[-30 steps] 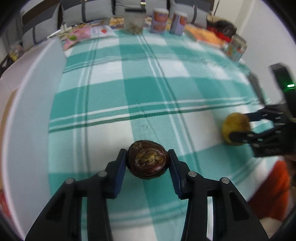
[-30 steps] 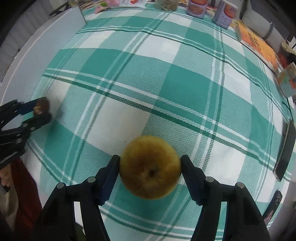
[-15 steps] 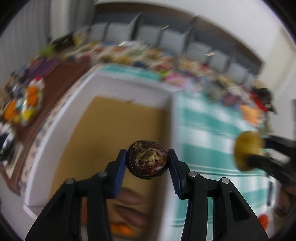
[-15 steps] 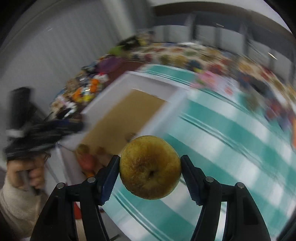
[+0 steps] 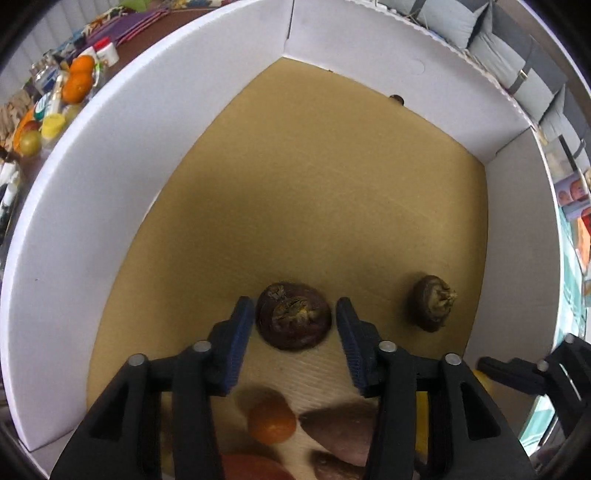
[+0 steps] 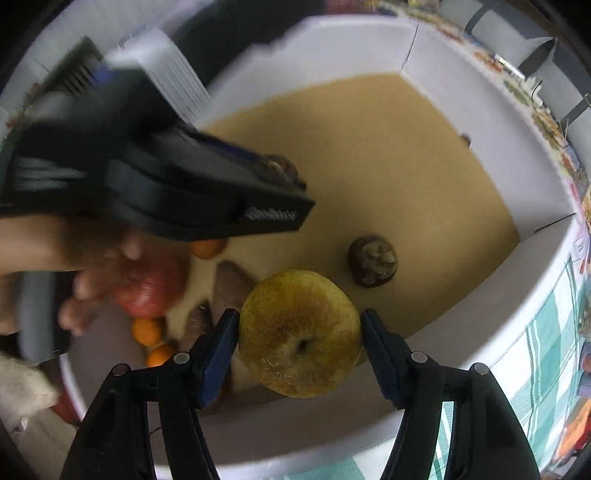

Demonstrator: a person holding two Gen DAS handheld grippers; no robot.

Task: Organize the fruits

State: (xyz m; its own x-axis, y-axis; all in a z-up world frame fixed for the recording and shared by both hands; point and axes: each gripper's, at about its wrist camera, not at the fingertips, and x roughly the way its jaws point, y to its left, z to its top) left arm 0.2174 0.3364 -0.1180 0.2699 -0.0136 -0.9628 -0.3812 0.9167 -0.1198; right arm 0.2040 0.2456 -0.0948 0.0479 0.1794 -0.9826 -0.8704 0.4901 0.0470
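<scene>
Left gripper (image 5: 295, 328) jaws opening, dark mangosteen (image 5: 293, 320) between them on box (image 5: 110, 155) floor. Right gripper (image 6: 299, 341) pinches yellow pear (image 6: 299, 332) over box's near wall. Second mangosteen (image 5: 432, 308) near right wall; oranges (image 6: 147, 330), red apple (image 6: 151, 291) crowd near corner.

This looks like a lived-in home room. Grey cushions (image 5: 476, 22) line the far edge, like a sofa. The counter wears a teal checked cloth (image 6: 543, 339), with clutter (image 5: 55, 99) of bottles and fruit beside a white box (image 5: 155, 96) holding fruit.
</scene>
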